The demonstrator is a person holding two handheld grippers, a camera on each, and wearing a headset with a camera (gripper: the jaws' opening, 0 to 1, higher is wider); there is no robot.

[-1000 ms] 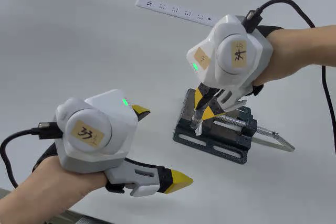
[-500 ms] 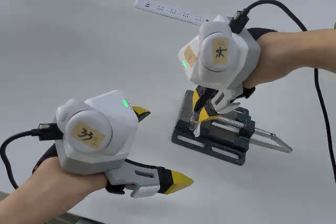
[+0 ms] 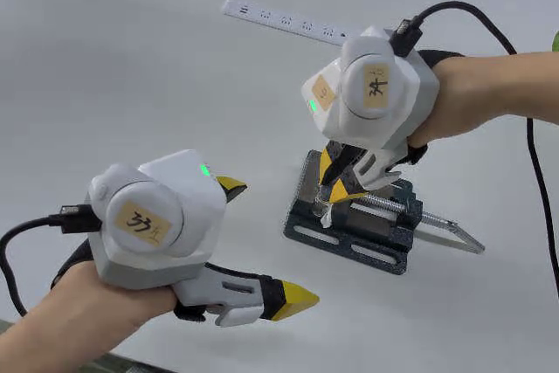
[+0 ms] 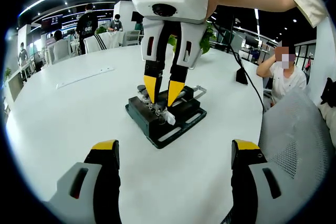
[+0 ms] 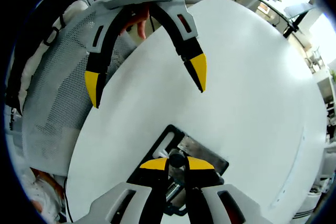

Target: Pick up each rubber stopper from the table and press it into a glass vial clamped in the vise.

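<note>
A dark vise (image 3: 349,226) sits on the white table and clamps a small glass vial (image 4: 160,112) upright. My right gripper (image 3: 335,183) points straight down over the vial. Its yellow tips are nearly together on a dark rubber stopper (image 5: 177,157) at the vial's mouth. The right gripper (image 4: 163,89) and the vise (image 4: 167,116) also appear ahead in the left gripper view. My left gripper (image 3: 264,242) hovers at the near left, well apart from the vise, jaws wide open and empty. It is seen from the front as the left gripper (image 5: 145,78) in the right gripper view.
A white power strip (image 3: 288,19) lies at the far side of the table. The vise's screw handle (image 3: 450,226) sticks out to the right. A black cable (image 3: 541,172) trails from the right gripper. A grey mesh chair (image 4: 299,140) stands at the table's edge, with people seated behind.
My right gripper has shifted slightly left and settled lower over the vise. The left gripper has stayed put and open.
</note>
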